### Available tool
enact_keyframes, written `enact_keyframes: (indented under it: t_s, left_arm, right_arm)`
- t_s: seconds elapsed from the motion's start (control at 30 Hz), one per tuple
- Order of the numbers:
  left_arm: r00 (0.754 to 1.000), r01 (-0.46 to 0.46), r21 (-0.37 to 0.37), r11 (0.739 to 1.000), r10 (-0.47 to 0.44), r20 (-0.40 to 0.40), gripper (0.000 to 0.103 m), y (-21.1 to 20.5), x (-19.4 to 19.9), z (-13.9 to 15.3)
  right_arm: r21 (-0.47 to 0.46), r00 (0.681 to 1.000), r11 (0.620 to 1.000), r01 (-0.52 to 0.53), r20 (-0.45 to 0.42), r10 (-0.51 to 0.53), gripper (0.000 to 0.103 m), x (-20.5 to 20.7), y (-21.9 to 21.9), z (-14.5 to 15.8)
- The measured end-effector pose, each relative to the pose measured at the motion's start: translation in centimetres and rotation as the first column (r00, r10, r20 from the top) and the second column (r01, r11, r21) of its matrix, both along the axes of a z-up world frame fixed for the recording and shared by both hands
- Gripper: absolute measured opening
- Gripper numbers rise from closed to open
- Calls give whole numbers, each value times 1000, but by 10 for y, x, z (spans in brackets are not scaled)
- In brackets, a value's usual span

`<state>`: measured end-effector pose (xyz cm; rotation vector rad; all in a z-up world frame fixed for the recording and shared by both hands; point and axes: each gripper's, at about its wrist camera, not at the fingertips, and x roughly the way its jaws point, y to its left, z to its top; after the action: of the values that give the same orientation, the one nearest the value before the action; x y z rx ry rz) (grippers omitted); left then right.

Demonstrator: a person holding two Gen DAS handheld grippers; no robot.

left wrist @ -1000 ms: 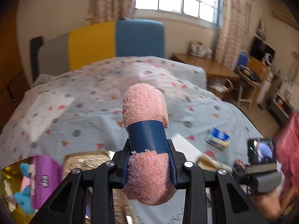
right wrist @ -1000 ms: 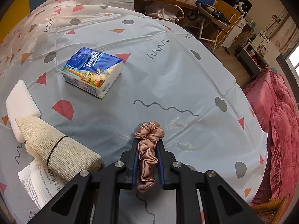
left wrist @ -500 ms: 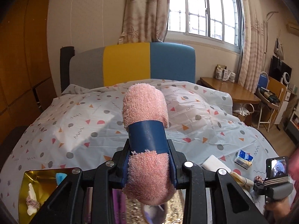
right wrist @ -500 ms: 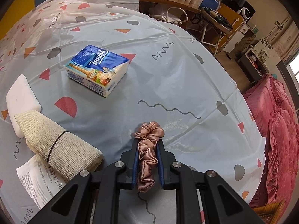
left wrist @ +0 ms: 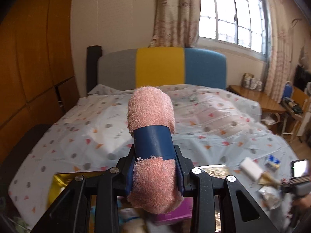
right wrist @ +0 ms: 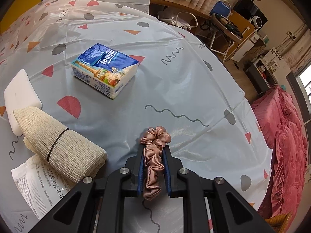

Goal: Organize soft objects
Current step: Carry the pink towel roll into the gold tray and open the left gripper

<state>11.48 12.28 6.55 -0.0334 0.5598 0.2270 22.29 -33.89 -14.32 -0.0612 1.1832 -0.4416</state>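
In the left wrist view my left gripper [left wrist: 154, 165] is shut on a rolled pink towel [left wrist: 151, 114] bound by a blue band. It hangs in the air over a gold tray [left wrist: 58, 182] at the bed's near edge. A purple box [left wrist: 175, 213] lies in the tray beneath the roll. In the right wrist view my right gripper [right wrist: 153, 155] is shut on a bronze satin scrunchie [right wrist: 154, 151], low over the bedsheet. A cream mesh roll [right wrist: 58, 145], a white sponge [right wrist: 18, 99] and a blue tissue pack [right wrist: 106, 69] lie to its left.
A printed leaflet [right wrist: 38, 184] lies under the mesh roll. The bed has a grey, yellow and blue headboard [left wrist: 161, 68]. A wooden desk [left wrist: 258, 99] and chair stand on the right. A red quilt [right wrist: 287, 136] sits beyond the bed's right edge.
My left gripper has swung left with the pink towel and tilted up, so the headboard and window fill more of its view. The right gripper and scrunchie have barely moved.
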Motion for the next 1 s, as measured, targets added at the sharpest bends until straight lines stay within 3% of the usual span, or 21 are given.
enact_keyframes:
  t_s: [0.1, 0.2, 0.3, 0.53, 0.67, 0.83, 1.0]
  left_arm:
    - [990, -134, -27, 991, 132, -46, 35, 57, -3, -15]
    - [963, -259, -43, 965, 255, -89, 35, 109, -11, -38]
    - [942, -319, -24, 947, 314, -121, 35, 139, -24, -59]
    - [920, -352, -32, 936, 339, -194, 35, 158, -46, -99]
    - [918, -334, -82, 939, 305, -254, 35, 162, -55, -123]
    - [904, -343, -181, 922, 271, -331, 35, 177, -63, -152]
    - [904, -353, -246, 903, 261, -339, 37, 194, -57, -156]
  right_arm:
    - [-18, 1000, 1000, -12, -2, 11, 17, -1, 2, 0]
    - [-12, 1000, 1000, -10, -2, 10, 17, -1, 2, 1]
    - [-17, 1000, 1000, -14, -4, 14, 17, -1, 1, 1]
    - [-45, 999, 999, -31, -11, 30, 17, -2, 7, 1]
    - [-54, 999, 998, -37, -13, 36, 17, -3, 9, 1]
    - [-59, 999, 997, -41, -14, 40, 17, -4, 10, 1]
    - [-72, 999, 996, -49, -18, 48, 17, -5, 14, 1]
